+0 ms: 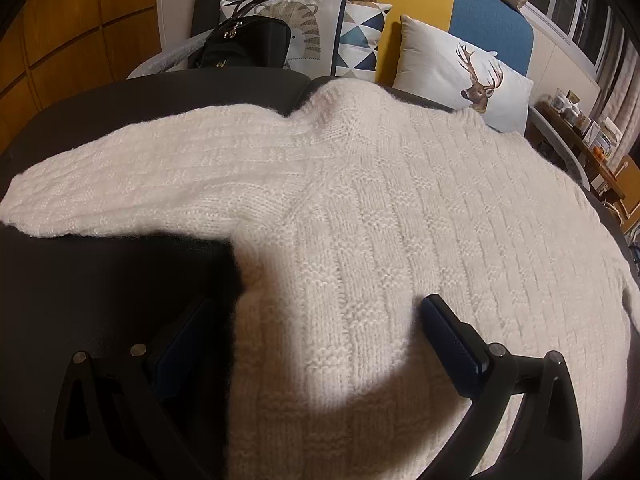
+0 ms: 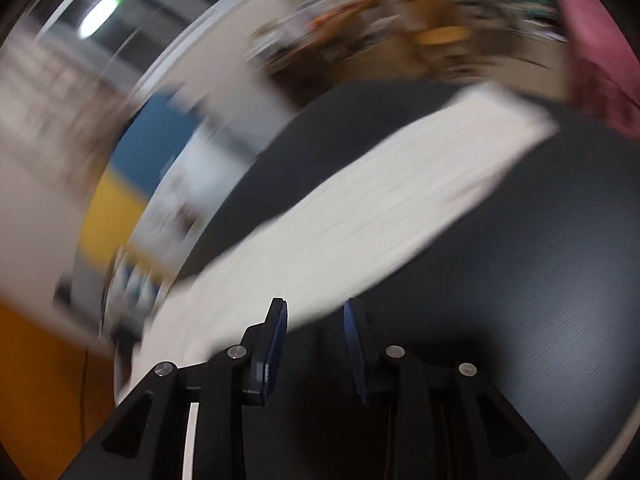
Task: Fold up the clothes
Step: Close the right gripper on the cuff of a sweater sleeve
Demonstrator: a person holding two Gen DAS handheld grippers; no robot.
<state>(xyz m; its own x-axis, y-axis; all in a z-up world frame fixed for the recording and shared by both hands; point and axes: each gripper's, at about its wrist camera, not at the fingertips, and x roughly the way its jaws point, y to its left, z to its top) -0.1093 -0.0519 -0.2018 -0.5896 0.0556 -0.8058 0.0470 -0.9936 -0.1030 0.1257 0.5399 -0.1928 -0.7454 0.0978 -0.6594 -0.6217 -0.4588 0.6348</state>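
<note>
Item: cream knitted sweater (image 1: pixel 400 208), laid flat on the dark desk (image 1: pixel 100 280). In your left wrist view its body runs from the near edge up toward the neckline at the far side, ribs running the same way. One sleeve (image 1: pixel 120 188) stretches out sideways to the left, long axis almost level across the frame, cuff at the far left edge.

Your left gripper (image 1: pixel 316 320): fingers (image 1: pixel 452 340) spread wide, hanging over the lower part of the sweater's body near the armpit; one finger sits over bare desk, the other over the knit. Nothing is held between them.

Your right gripper (image 2: pixel 316 312): fingers (image 2: pixel 276 344) a narrow gap apart, nothing between them. That view is heavily motion-blurred.

Surroundings, left wrist view only: a black handbag (image 1: pixel 244 44) behind the desk at the far left; a patterned cushion (image 1: pixel 348 36) beside it; a deer-print cushion (image 1: pixel 468 76) just beyond the sweater's shoulder; a yellow and blue sofa back (image 1: pixel 492 20) behind both. Nothing lies on the sweater itself.

Right wrist view only: a long pale strip (image 2: pixel 380 208), apparently the sweater's other sleeve, running diagonally from lower left to upper right across the dark desk, and a pink cloth (image 2: pixel 592 60) at the top right, too smeared to identify.
</note>
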